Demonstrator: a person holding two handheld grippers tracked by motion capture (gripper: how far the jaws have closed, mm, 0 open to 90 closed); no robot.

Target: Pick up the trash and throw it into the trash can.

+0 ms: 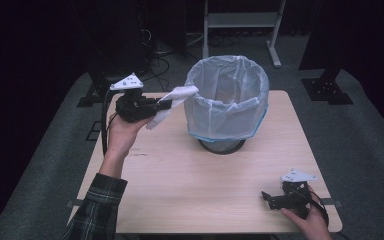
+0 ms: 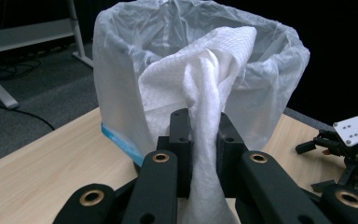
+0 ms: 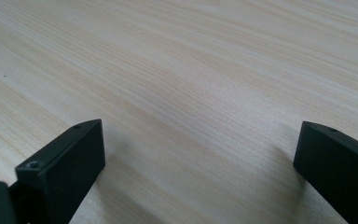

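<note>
Light wooden table (image 1: 190, 175), dark room around it. A waste bin (image 1: 228, 102) stands at the far centre of the table, lined with a translucent white bag (image 1: 215, 112) that folds over the rim; a blue edge of the liner shows low on the outside. The bin's dark base (image 1: 222, 146) sits on the tabletop.

Left gripper (image 1: 166, 104): held up off the table at the far left, just left of the bin, pointing right toward it. Jaws pinch a white paper towel (image 1: 172, 102). In the high view the towel's upper end reaches to the bin's left rim and appears to touch or overlap the liner there; the lower end hangs down left of the bin, above the table. In the left gripper view the towel (image 2: 205, 121) passes up between the two black jaws, crumpled and twisted at the pinch, then fans out in front of the bin liner (image 2: 121, 70). The left hand (image 1: 122, 132) grips the tool from below; plaid sleeve (image 1: 97, 207) at the near left edge.

Right gripper (image 1: 267, 197): low at the near right corner of the table, held by the right hand (image 1: 307, 220), pointing left. In the right gripper view its jaws are spread wide with bare wood grain (image 3: 191, 93) between them, nothing held. It also appears far right in the left gripper view (image 2: 307, 147), well apart from the bin.

A metal-framed stand (image 1: 240, 22) sits on the grey floor beyond the table.
</note>
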